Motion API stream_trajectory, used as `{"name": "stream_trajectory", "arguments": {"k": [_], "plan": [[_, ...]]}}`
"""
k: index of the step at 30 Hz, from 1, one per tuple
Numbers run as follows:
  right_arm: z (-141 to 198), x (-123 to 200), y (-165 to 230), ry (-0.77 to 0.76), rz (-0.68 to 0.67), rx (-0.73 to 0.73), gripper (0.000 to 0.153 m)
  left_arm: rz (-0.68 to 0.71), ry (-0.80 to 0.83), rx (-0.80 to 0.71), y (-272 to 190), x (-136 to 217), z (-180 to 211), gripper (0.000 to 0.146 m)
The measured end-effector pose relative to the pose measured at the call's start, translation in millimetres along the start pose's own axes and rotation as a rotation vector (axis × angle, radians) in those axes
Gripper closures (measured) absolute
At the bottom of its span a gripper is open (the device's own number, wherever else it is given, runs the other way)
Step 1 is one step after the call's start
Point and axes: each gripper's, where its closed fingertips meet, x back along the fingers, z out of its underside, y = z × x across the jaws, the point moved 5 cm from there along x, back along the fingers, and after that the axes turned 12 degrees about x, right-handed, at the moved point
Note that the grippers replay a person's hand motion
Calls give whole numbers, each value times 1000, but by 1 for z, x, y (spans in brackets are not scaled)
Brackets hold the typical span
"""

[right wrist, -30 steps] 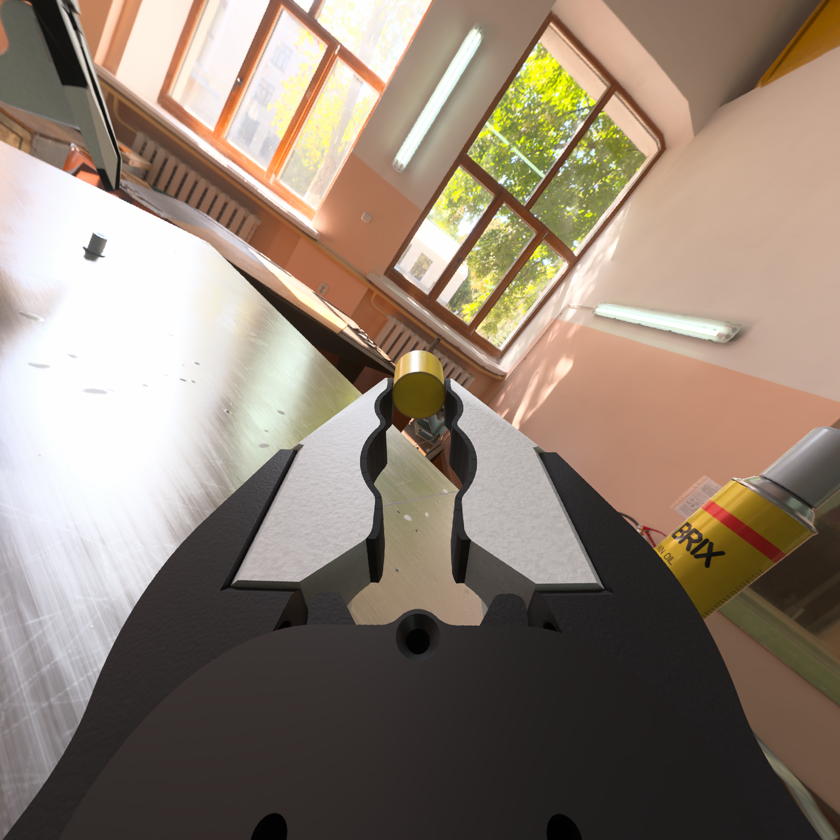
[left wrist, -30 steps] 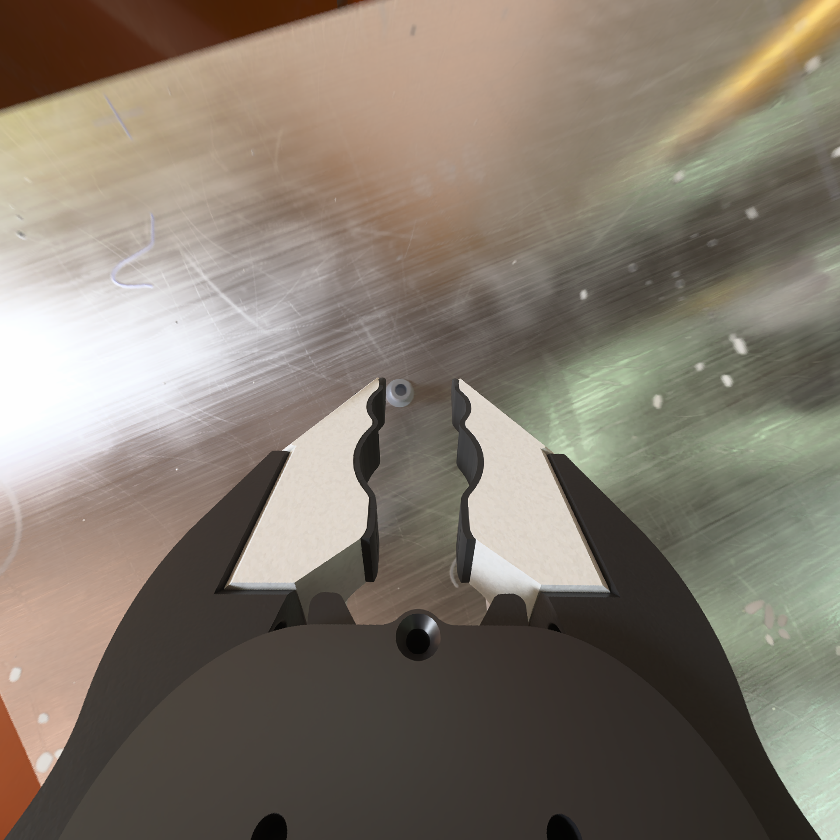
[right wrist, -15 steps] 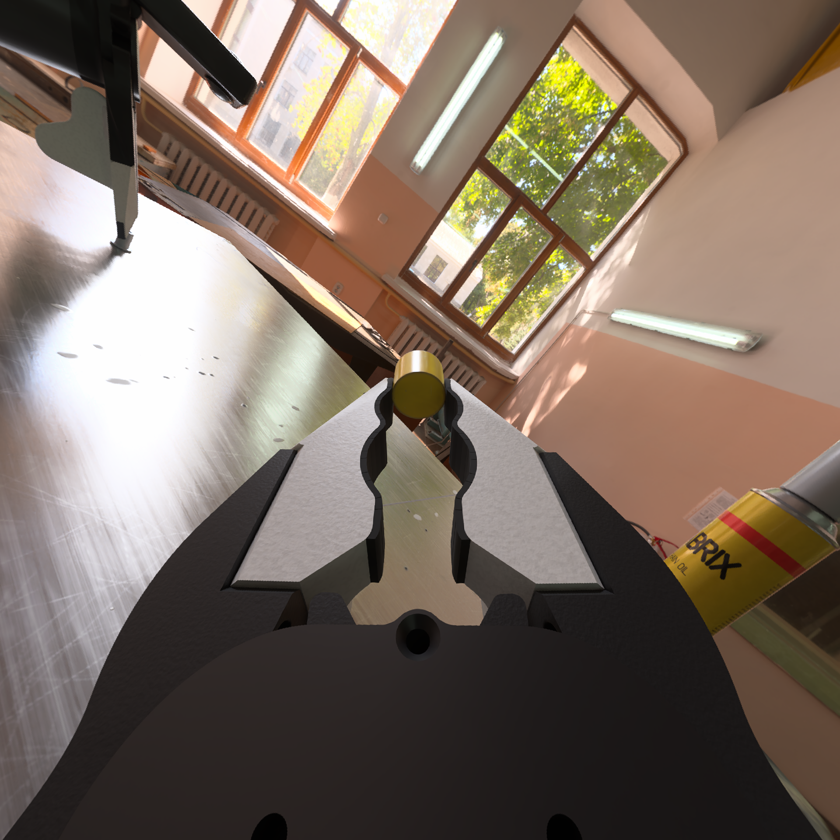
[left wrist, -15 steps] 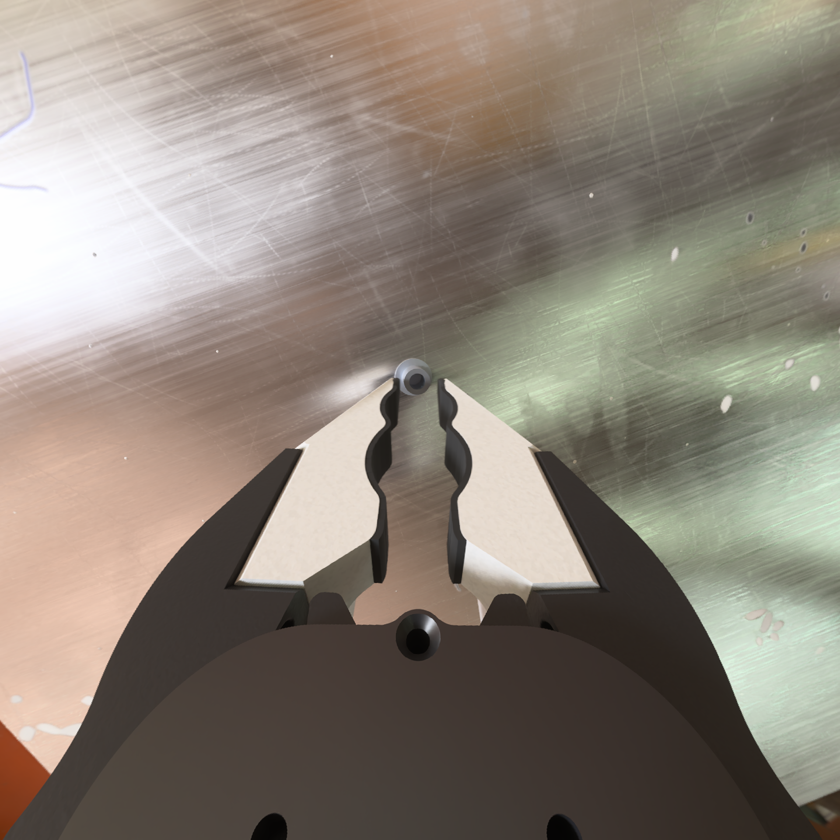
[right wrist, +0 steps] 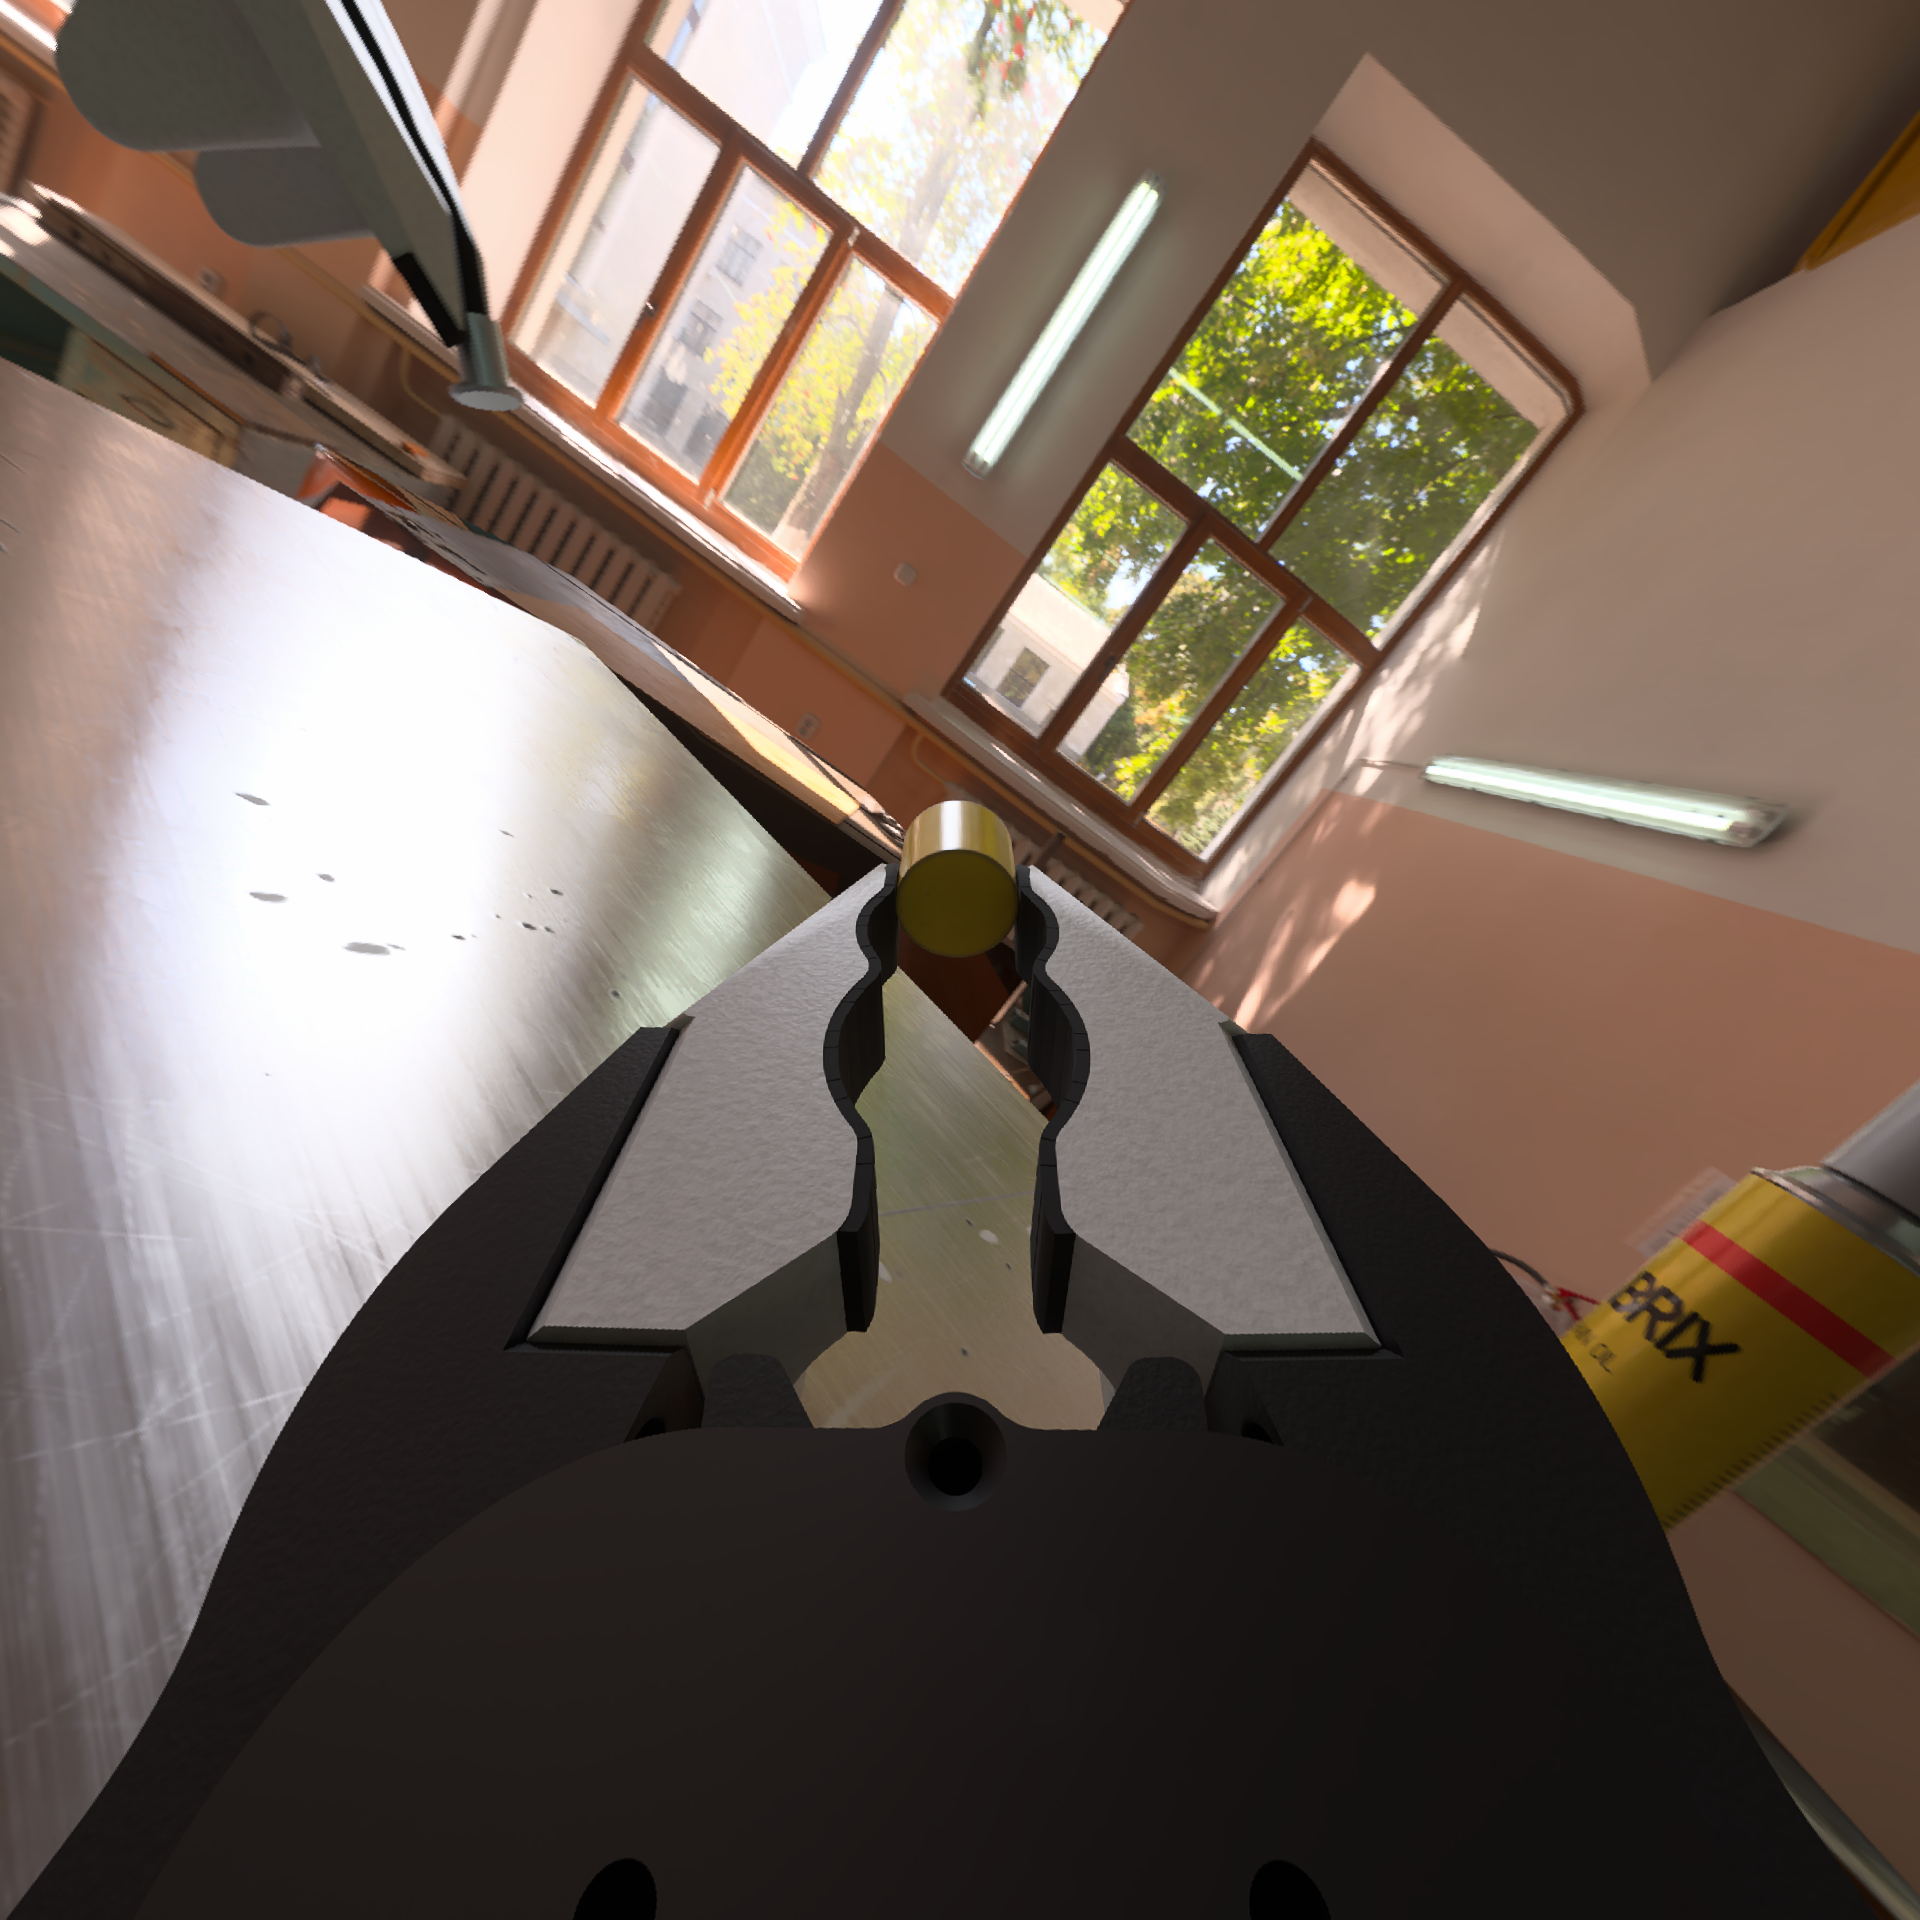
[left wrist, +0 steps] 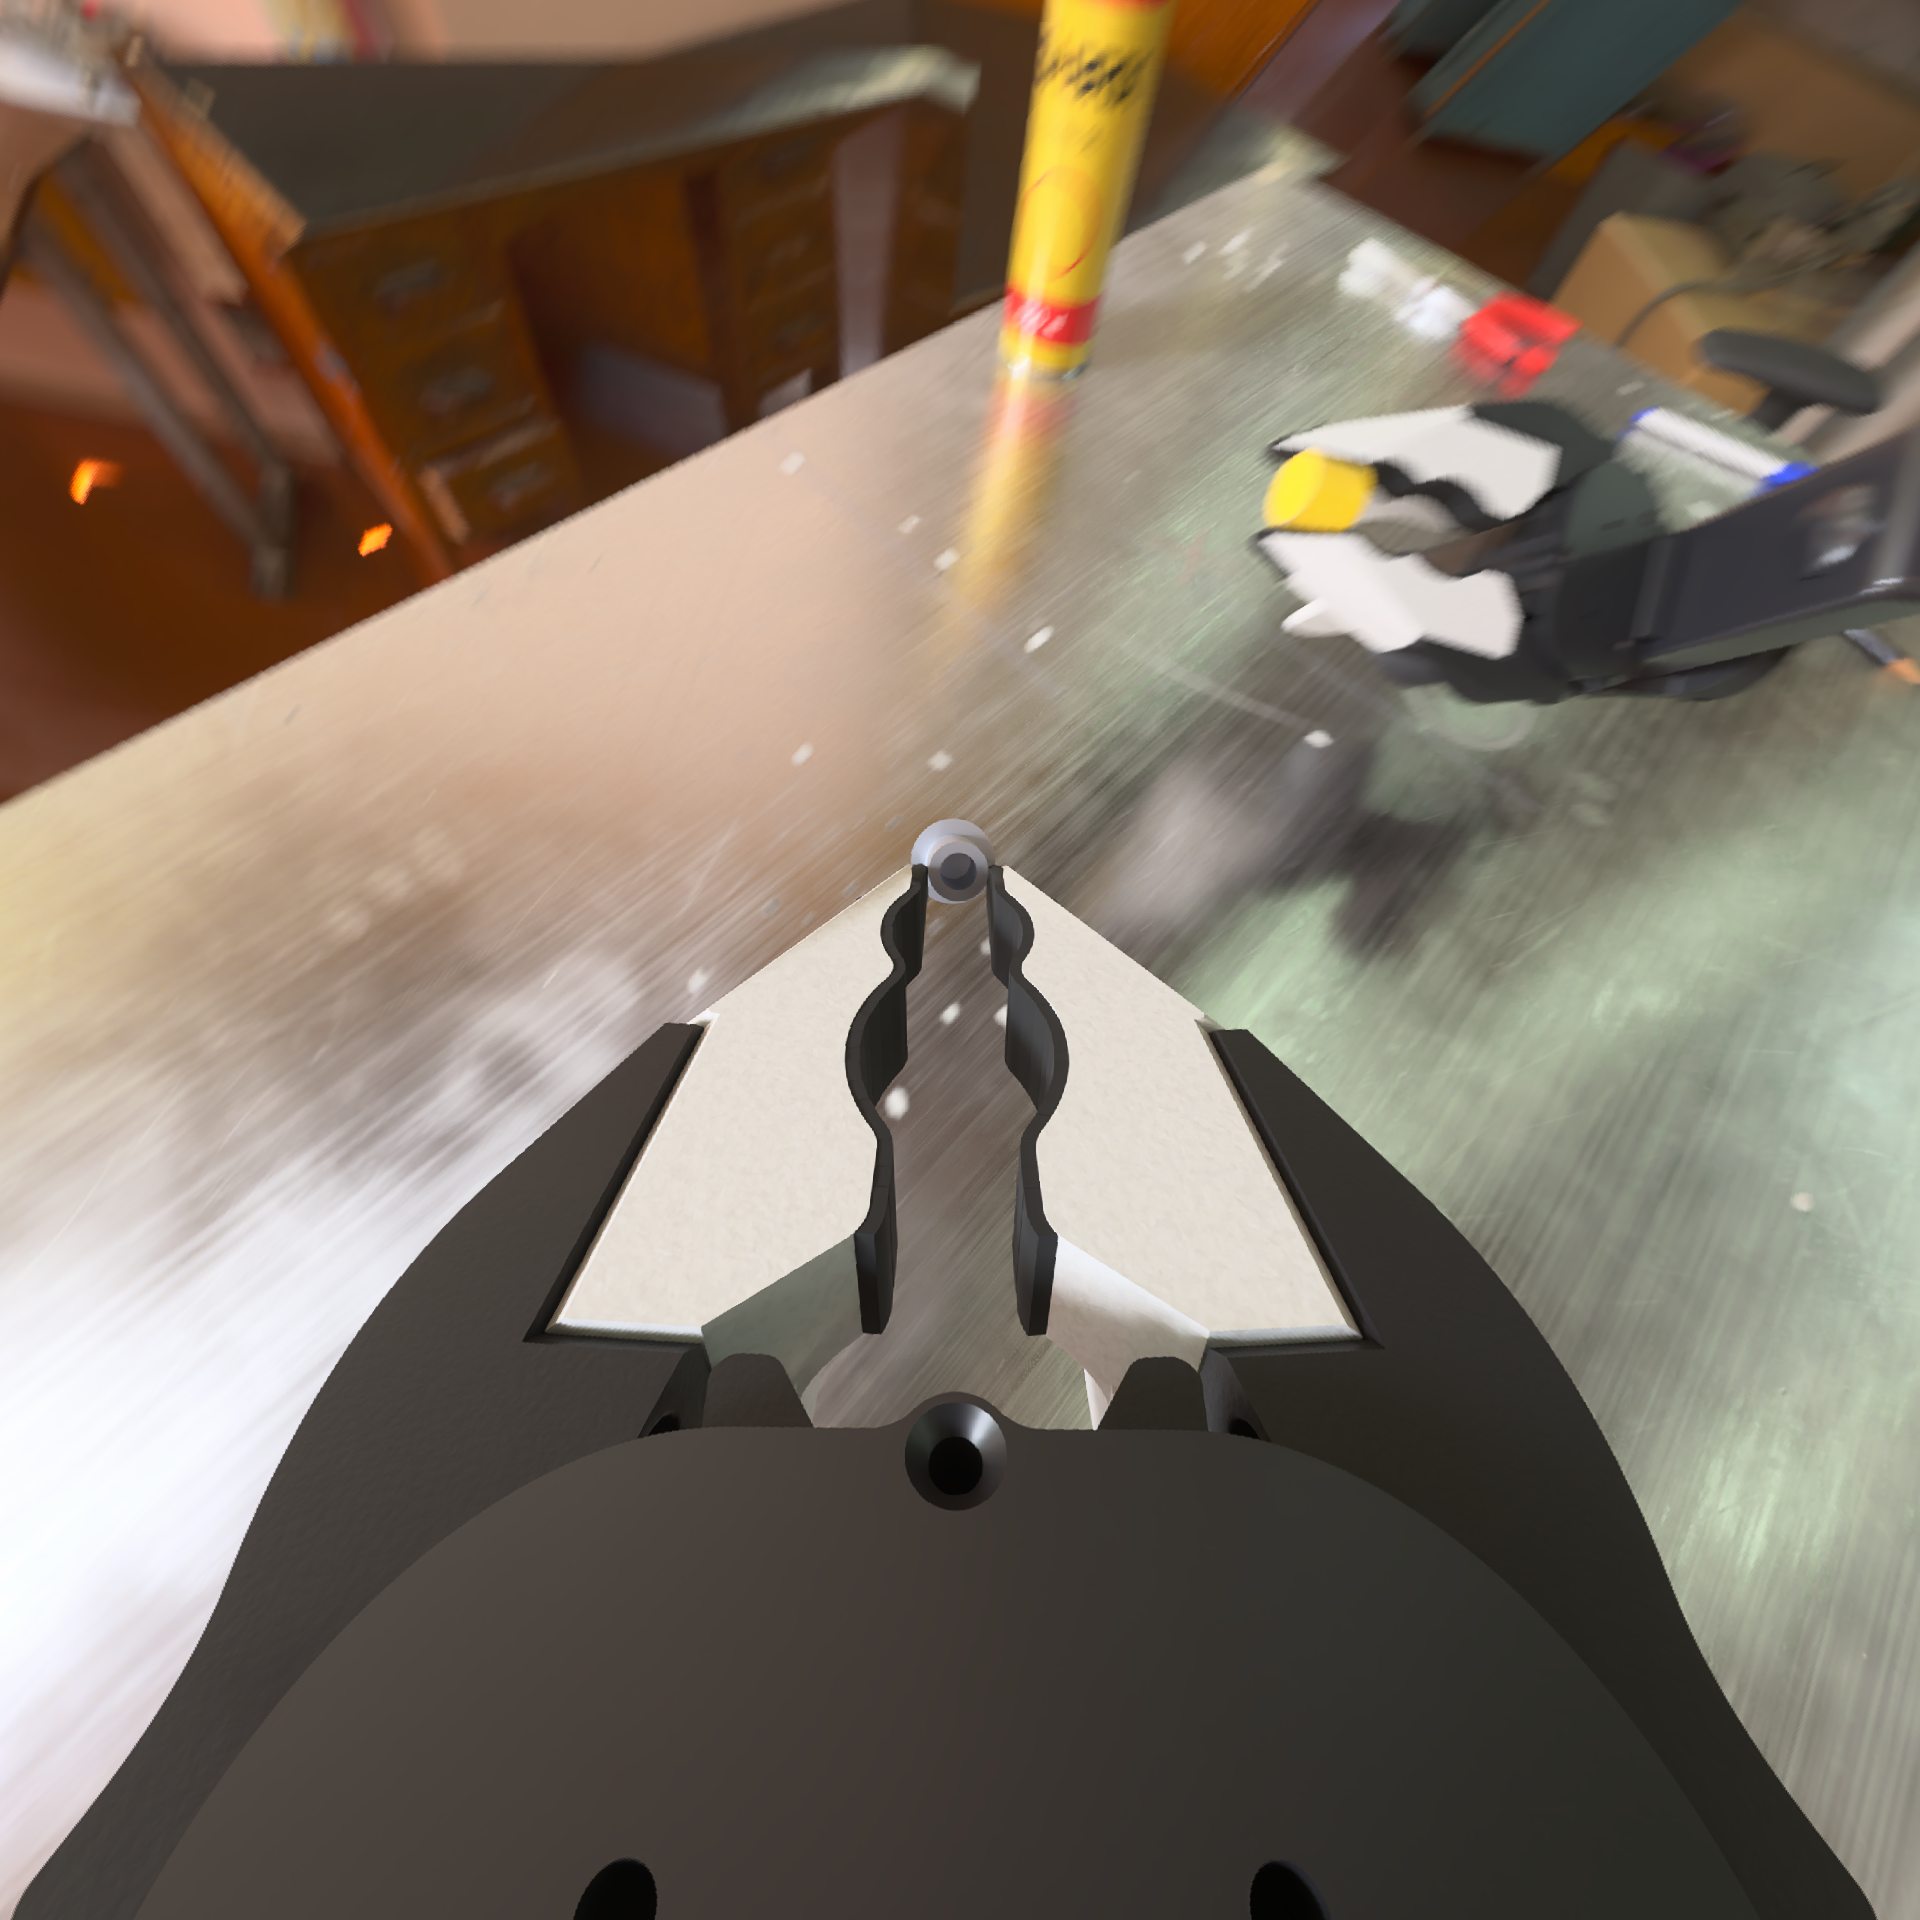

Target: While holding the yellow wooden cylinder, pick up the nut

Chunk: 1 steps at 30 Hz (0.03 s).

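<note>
Nut (left wrist: pixel 954 871) pinched at left hand-held gripper (left wrist: pixel 954 883) tips, lifted off bench (left wrist: pixel 1558 1091); small, hard, likely slippery, so tip hold looks marginal. Right hand-held gripper (right wrist: pixel 956 909) clamps yellow wooden cylinder (right wrist: pixel 956 902).

Brushed, scratched metal tabletop (left wrist: pixel 520 790) with a glaring sheen, small smooth grey metallic nut (left wrist: pixel 954 864) above it, glossy yellow spray can (left wrist: pixel 1070 187) standing on it, satin yellow wooden cylinder (right wrist: pixel 956 896), matt black gripper shells with grainy off-white finger faces (right wrist: pixel 727 1143)
</note>
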Motion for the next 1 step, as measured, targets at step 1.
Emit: {"name": "stream_trajectory", "arguments": {"k": [1], "plan": [[-1,0,0,-11,-10,-12,131,37,-31,-28,-12,-4,-2,135]]}}
